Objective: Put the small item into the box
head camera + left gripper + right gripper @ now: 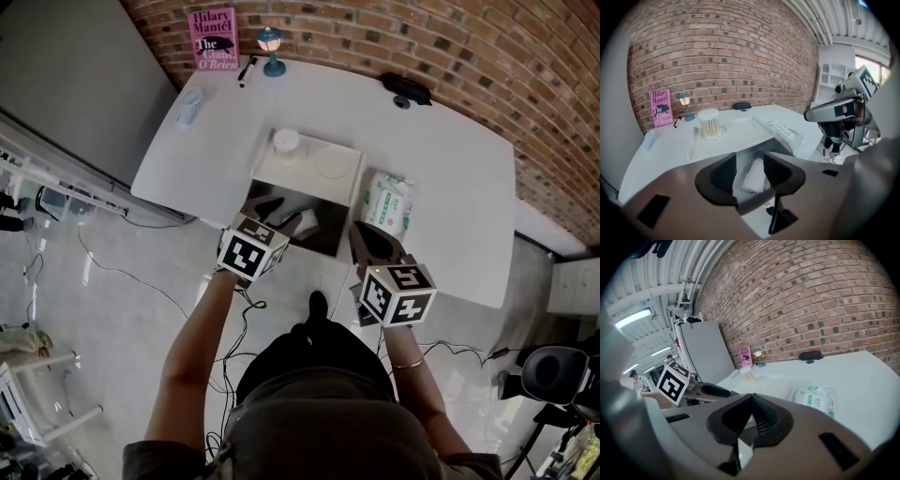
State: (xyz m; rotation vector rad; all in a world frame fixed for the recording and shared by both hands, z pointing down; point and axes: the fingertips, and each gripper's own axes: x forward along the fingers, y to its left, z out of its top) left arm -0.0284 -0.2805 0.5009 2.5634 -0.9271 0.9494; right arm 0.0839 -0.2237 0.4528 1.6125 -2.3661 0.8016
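An open box (330,241) with a dark inside stands at the table's near edge. Its white lid (323,171) is folded back. A small white packet (306,222) lies inside the box. My left gripper (277,214) reaches over the box's left part. In the left gripper view the packet (753,177) shows between the open jaws of the left gripper (749,157), close to the right finger and clear of the left one. My right gripper (367,234) hovers at the box's right side. Its jaws (751,399) are shut with nothing in them.
A tub of cotton swabs (286,142) stands on the lid. A pack of wet wipes (387,204) lies right of the box. At the table's far edge are a pink book (213,38), a small lamp (271,49), a pen (247,68) and a black case (405,89).
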